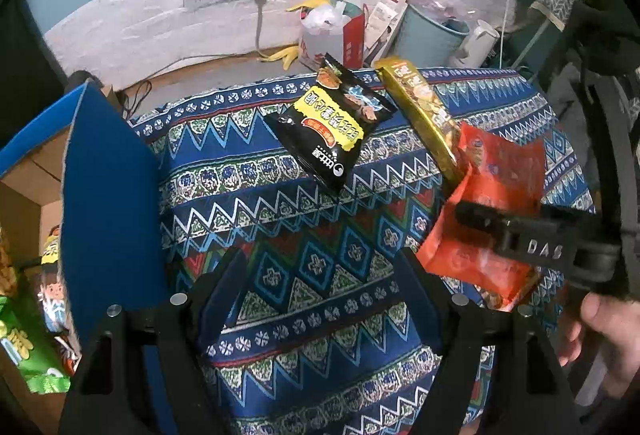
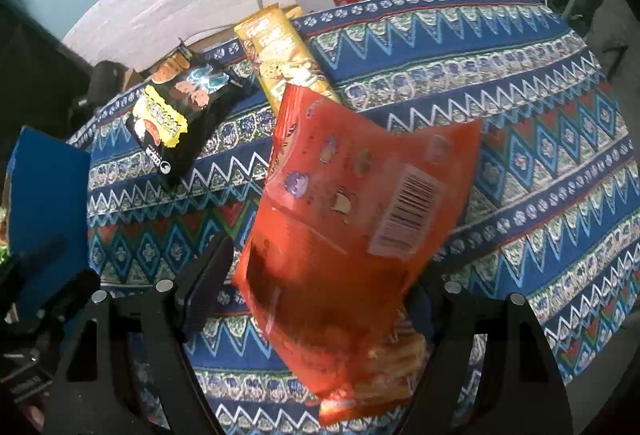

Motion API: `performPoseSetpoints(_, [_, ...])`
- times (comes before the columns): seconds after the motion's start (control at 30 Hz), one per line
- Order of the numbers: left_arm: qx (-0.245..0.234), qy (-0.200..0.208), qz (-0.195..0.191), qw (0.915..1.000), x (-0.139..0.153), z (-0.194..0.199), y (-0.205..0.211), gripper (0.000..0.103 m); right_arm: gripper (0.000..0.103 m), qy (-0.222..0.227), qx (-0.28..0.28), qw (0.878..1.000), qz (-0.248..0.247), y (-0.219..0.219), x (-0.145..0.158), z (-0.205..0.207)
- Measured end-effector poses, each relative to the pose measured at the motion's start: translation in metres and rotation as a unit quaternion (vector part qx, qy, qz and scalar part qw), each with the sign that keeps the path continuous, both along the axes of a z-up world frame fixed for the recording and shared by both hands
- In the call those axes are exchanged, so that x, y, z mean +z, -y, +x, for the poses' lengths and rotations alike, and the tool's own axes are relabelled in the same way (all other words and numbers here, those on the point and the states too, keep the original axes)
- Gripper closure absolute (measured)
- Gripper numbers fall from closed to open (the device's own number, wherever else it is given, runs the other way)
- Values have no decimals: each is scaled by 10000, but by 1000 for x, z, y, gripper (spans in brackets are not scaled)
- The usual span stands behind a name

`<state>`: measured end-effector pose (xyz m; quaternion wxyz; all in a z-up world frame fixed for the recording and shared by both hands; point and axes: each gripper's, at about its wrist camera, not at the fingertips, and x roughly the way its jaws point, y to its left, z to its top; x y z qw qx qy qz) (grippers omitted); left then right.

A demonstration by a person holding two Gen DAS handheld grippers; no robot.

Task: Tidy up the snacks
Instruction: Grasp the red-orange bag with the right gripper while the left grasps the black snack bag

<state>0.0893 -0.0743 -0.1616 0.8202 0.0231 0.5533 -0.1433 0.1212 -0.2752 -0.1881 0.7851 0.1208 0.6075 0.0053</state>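
A red snack bag (image 2: 352, 203), barcode side up and blurred, fills the space between the fingers of my right gripper (image 2: 320, 267), which stands open; the left pad is clear of the bag's edge. In the left wrist view the red bag (image 1: 492, 175) overlaps the near end of a gold packet (image 1: 420, 115), with a right gripper finger (image 1: 480, 219) across it. A black and yellow snack bag (image 1: 332, 127) lies further left on the cloth. My left gripper (image 1: 320, 259) is open over bare cloth with nothing between its fingers.
A cardboard box with blue flaps (image 1: 108, 195) stands at the left and holds a green bag (image 1: 24, 347) and other snacks. The patterned tablecloth (image 1: 320, 195) covers the table. Beyond the far edge are a teal bin (image 1: 432, 31), a white kettle (image 1: 476, 43) and bags. A hand (image 1: 600, 335) is at the right.
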Motion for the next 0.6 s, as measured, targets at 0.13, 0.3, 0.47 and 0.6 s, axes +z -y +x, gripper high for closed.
performPoseSetpoints(0.13, [107,-76,-27,9999,-5,13,-2,26,34,-45,179,9998,-103,-8,-8,3])
performPoseSetpoints(0.3, [167,-83,-104,9998,-8,37,4,21,69,30,500,9984,-281,-10,-5,2])
performPoseSetpoints(0.47, [94,29,-130,9999,-12,58,15,20,75,247,757,9962,-342,2,11,-3])
performPoseSetpoints(0.6, [16,103,27,9999,-17,74,29,19,77,459,900,9941,-392,13,24,-6])
